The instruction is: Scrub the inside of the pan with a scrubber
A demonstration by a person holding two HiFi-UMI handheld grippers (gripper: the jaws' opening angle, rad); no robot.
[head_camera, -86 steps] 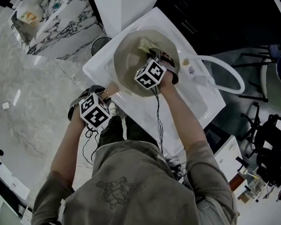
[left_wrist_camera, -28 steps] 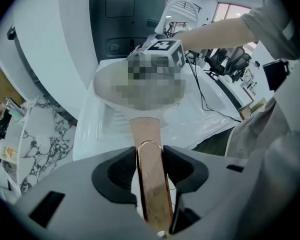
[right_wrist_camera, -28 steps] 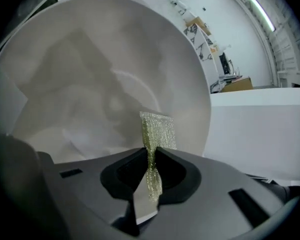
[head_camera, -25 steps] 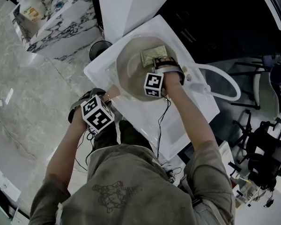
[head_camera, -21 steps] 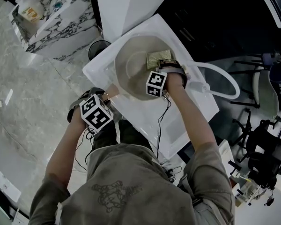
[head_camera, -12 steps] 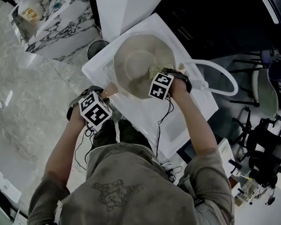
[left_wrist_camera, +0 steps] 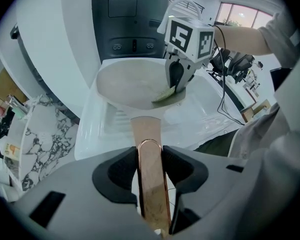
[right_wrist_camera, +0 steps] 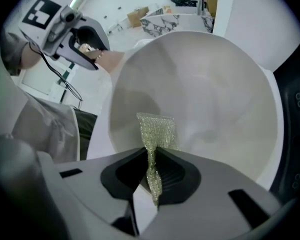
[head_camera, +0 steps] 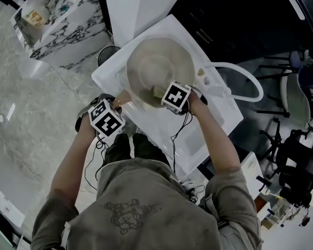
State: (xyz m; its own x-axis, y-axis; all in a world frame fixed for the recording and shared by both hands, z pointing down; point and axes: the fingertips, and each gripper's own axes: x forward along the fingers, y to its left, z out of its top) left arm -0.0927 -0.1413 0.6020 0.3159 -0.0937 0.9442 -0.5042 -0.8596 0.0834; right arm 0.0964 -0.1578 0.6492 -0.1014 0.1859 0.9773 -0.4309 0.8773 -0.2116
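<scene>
Head view: right gripper (head_camera: 163, 94) extended into pan (head_camera: 157, 61), jaws pinching scrubber (head_camera: 156, 91).

Olive, seemingly printed T-shirt (head_camera: 135, 212); cabled black-and-white marker cubes (head_camera: 106, 120).

The right gripper (head_camera: 164, 94) has dragged the scrubber (head_camera: 157, 91) round the inside of the pan (head_camera: 161, 61): a few seconds back it was up at the far wall, then it swept down the right side, and now it sits at the near wall, close to the handle (head_camera: 125, 98)
</scene>
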